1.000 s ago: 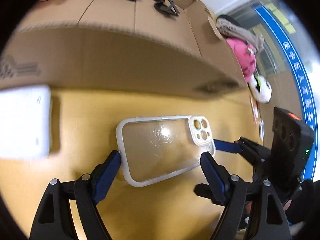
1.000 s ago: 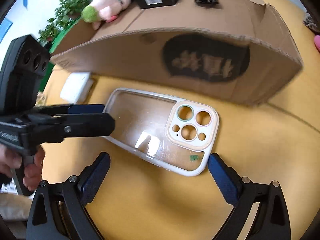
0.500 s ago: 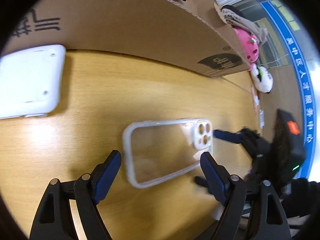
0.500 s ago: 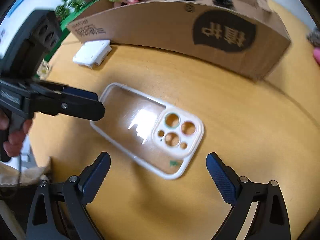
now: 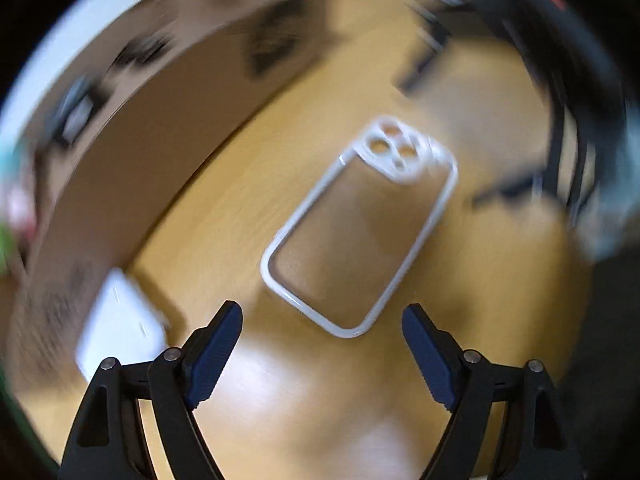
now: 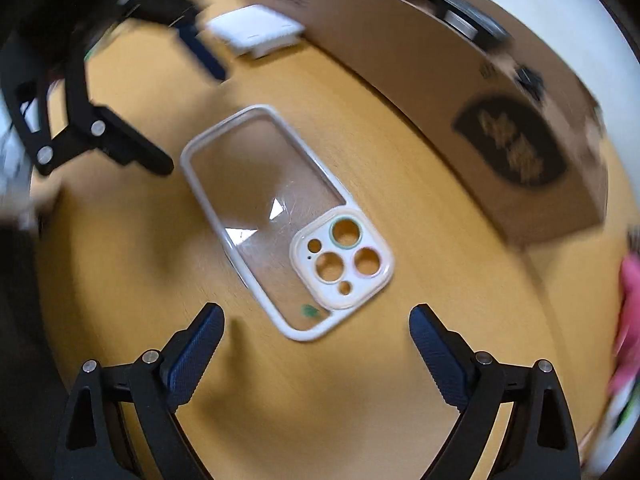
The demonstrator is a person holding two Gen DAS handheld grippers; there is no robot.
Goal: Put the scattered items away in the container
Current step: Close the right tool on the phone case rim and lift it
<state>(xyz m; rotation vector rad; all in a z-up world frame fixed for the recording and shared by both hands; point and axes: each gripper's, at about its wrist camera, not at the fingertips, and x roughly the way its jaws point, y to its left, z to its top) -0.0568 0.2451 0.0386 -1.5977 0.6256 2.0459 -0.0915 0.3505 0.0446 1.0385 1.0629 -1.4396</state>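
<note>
A clear phone case with a white rim (image 5: pixel 360 228) lies flat on the yellow wooden table, also in the right wrist view (image 6: pixel 280 220). My left gripper (image 5: pixel 322 332) is open and empty, just short of the case's plain end. My right gripper (image 6: pixel 316 332) is open and empty, just short of its camera-cutout end. The cardboard box (image 5: pixel 132 128) stands behind the case; it also shows in the right wrist view (image 6: pixel 420 92). The left gripper shows in the right wrist view (image 6: pixel 160 96), the right one blurred in the left wrist view (image 5: pixel 460 92).
A white flat device (image 5: pixel 120 324) lies by the box wall, also in the right wrist view (image 6: pixel 256 32). Pink plush toys (image 6: pixel 628 320) sit at the right. Dark items (image 6: pixel 468 20) lie inside the box. Both views are motion-blurred.
Both grippers have swung round and tilted down over the table; the case now points lengthwise away from each. The case itself stays on the table. Both grippers stay open.
</note>
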